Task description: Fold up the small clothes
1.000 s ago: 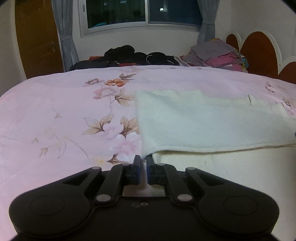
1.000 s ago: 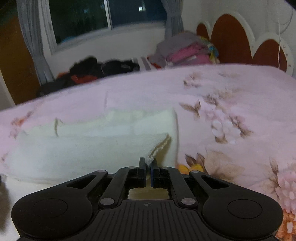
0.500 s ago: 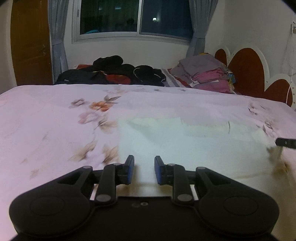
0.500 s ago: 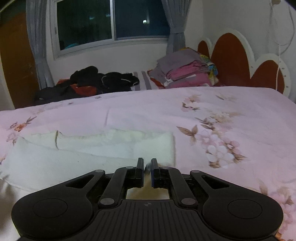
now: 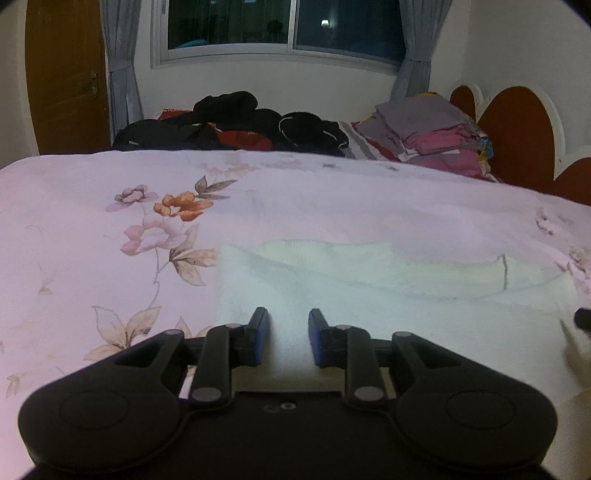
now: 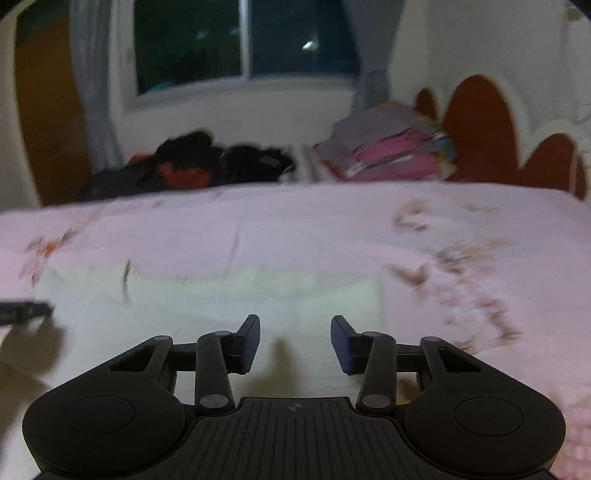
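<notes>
Cream knit garment (image 5: 369,295) lies flat on the pink floral bed (image 5: 110,221), folded over lengthwise so a doubled layer runs across it. It looks soft, light and limp, so it should sag unless pinched at a corner or hem edge. Left tool (image 5: 284,341) and right tool (image 6: 293,343) hover over its near edge, jaws opening, nothing between them.

We see dim indoor light, a dark window (image 5: 284,26), fisheye-bent edges, and motion blur across the right wrist view.
</notes>
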Available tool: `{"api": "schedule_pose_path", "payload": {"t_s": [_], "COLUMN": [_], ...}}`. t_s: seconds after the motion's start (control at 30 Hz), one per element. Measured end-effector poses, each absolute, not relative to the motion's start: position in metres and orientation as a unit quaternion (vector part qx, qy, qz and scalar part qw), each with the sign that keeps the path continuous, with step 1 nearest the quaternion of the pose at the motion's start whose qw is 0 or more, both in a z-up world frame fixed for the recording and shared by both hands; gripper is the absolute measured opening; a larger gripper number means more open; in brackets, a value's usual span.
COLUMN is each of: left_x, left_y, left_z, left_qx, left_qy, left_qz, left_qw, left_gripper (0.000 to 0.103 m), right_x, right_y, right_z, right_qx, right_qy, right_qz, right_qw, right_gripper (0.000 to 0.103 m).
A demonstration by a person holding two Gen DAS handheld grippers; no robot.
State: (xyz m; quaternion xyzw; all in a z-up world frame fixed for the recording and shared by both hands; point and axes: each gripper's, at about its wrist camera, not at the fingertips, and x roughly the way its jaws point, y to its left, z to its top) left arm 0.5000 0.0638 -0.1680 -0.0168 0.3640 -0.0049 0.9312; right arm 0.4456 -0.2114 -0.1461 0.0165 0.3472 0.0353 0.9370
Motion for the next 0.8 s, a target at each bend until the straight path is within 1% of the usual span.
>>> {"api": "schedule_pose_path", "payload": {"t_s": [0.1,0.17,0.27,0.33,0.4,0.47,0.53,0.63,0.7,0.8], "left_x": [0.501,0.502,0.500,0.495,0.492,0.490,0.490,0.488,0.486,0.484], "left_y": [0.074,0.076,0.072,0.067,0.062,0.060,0.061,0.061,0.059,0.057], "left_z": [-0.173,-0.171,-0.162,-0.160,-0.165,-0.166,-0.162,-0.159,-0.158,-0.158], "left_qx": [-0.033,-0.039,-0.037,-0.032,-0.013,-0.001,-0.008,-0.008,-0.006,-0.002], "left_qy": [0.364,0.369,0.376,0.374,0.373,0.370,0.377,0.382,0.383,0.389], "left_qz": [-0.006,-0.007,0.001,-0.002,-0.002,-0.001,0.002,0.006,0.006,0.009], "left_qw": [0.931,0.928,0.926,0.927,0.928,0.929,0.926,0.924,0.924,0.921], "left_gripper": [0.027,0.027,0.025,0.026,0.027,0.028,0.028,0.027,0.027,0.027], "right_x": [0.455,0.458,0.454,0.450,0.452,0.451,0.448,0.442,0.443,0.445], "right_y": [-0.218,-0.232,-0.234,-0.231,-0.226,-0.227,-0.228,-0.225,-0.223,-0.226], "right_z": [-0.168,-0.176,-0.166,-0.164,-0.172,-0.173,-0.166,-0.162,-0.171,-0.173], "right_qx": [0.003,0.017,0.021,0.026,0.008,0.008,0.022,0.013,0.001,0.008], "right_qy": [0.373,0.376,0.369,0.363,0.386,0.385,0.381,0.374,0.392,0.397], "right_qz": [0.016,0.008,0.009,0.023,0.028,0.027,0.028,0.037,0.036,0.039], "right_qw": [0.928,0.926,0.929,0.931,0.922,0.923,0.924,0.927,0.919,0.917], "right_gripper": [0.043,0.043,0.043,0.043,0.043,0.043,0.044,0.044,0.044,0.044]}}
